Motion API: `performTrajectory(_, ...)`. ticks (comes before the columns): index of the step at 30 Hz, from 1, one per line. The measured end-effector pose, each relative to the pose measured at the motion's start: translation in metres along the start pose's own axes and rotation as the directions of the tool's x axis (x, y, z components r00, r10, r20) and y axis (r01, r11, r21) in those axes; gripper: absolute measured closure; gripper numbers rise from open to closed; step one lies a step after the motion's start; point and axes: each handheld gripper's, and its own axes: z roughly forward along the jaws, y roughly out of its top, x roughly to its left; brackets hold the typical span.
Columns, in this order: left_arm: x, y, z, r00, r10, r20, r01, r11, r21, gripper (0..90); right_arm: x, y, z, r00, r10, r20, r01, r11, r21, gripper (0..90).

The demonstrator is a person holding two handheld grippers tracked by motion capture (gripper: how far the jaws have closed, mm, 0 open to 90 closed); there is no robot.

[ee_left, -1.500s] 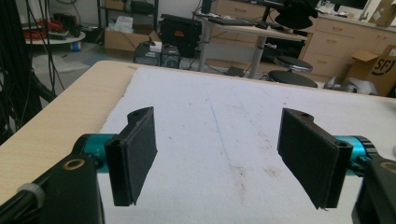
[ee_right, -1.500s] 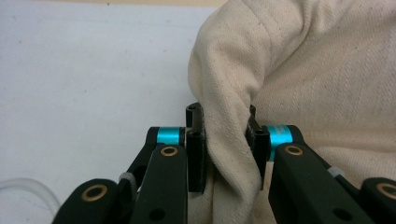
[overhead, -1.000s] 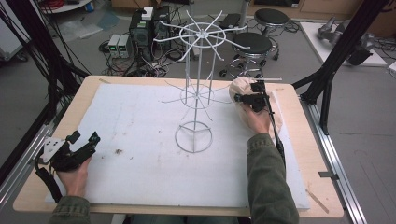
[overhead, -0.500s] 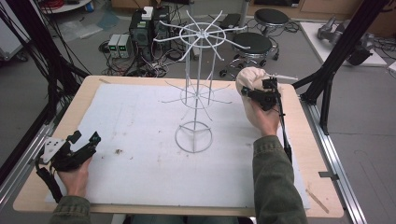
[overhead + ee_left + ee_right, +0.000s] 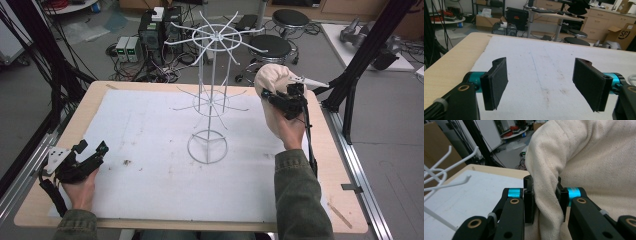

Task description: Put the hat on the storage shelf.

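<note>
A white wire rack (image 5: 212,90) with spoke-like hooks stands on the white mat, near the middle. My right gripper (image 5: 280,100) is lifted to the right of the rack and is shut on a cream cloth cap (image 5: 272,80). In the right gripper view a fold of the cream cloth cap (image 5: 589,165) is pinched between the jaws of the right gripper (image 5: 545,200), with the rack's hooks (image 5: 454,160) at the left. My left gripper (image 5: 90,152) rests low at the table's near left, open. The left gripper (image 5: 544,85) has nothing between its pads, just the mat.
The white mat (image 5: 150,135) covers most of the wooden table (image 5: 75,120). A few dark specks (image 5: 125,162) lie on the mat near the left gripper. Black frame posts (image 5: 360,60) stand at both table sides. Stools (image 5: 270,47) and electronics sit on the floor beyond.
My right gripper has risen and moved slightly right and back with the cap, now level with the rack's upper part. The left gripper has stayed put.
</note>
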Motion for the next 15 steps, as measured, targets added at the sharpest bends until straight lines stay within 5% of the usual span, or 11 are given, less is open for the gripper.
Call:
performTrajectory(10, 0.0, 0.0, 0.0, 1.0, 0.001, -0.004, -0.001, 1.0, 0.004, 28.3, 0.006, 0.004, -0.024, 0.9963, -0.031, -0.08, 0.023, 0.995, -0.096, 75.2)
performTrajectory(15, -0.001, 0.0, 0.0, 1.0, 0.005, -0.007, -0.005, 1.0, 0.003, 28.2, 0.016, 0.01, -0.042, 0.9895, -0.076, -0.123, 0.051, 0.98, -0.192, 75.0)
